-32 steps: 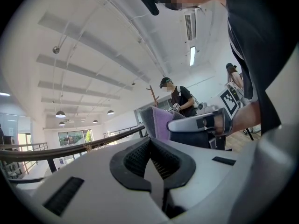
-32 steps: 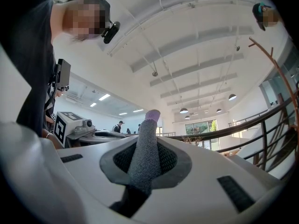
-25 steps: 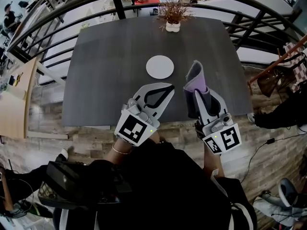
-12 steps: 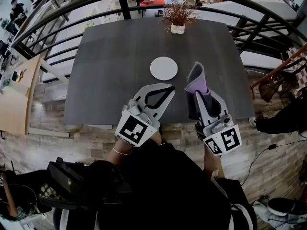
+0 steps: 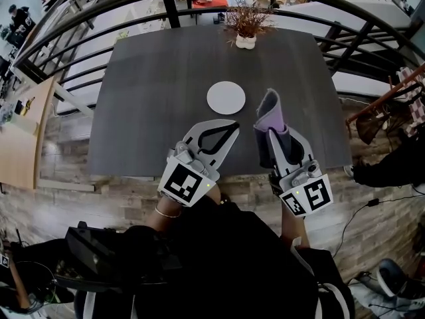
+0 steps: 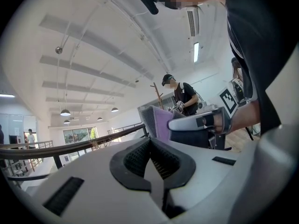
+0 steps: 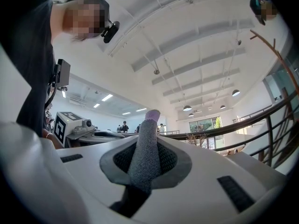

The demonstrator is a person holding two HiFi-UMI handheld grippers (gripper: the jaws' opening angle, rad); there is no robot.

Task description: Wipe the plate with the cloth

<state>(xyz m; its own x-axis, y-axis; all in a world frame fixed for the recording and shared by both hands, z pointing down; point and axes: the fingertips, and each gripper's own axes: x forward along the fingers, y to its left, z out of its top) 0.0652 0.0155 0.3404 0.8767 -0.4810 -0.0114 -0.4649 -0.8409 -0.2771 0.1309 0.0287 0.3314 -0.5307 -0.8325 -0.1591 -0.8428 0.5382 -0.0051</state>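
Observation:
A small round white plate (image 5: 226, 98) lies on the dark grey table (image 5: 153, 92), a little beyond both grippers. My right gripper (image 5: 271, 129) is shut on a folded grey and purple cloth (image 5: 269, 115), which sticks up past the jaws to the right of the plate. In the right gripper view the cloth (image 7: 145, 150) stands pinched between the pads. My left gripper (image 5: 233, 125) hovers near the table's front edge, just short of the plate, with its jaws shut and nothing in them. From the left gripper view, the left gripper (image 6: 150, 146) points level and the cloth (image 6: 156, 121) shows to its right.
A white pot with dry twigs (image 5: 245, 25) stands at the table's far edge. A curved black railing (image 5: 80, 18) runs behind the table. A wooden chair with a bag (image 5: 388, 105) stands to the right. Other people are in the far background.
The head view has shifted slightly, so the table and plate sit a little differently in frame. Both grippers hold about the same place, and the cloth stays clamped.

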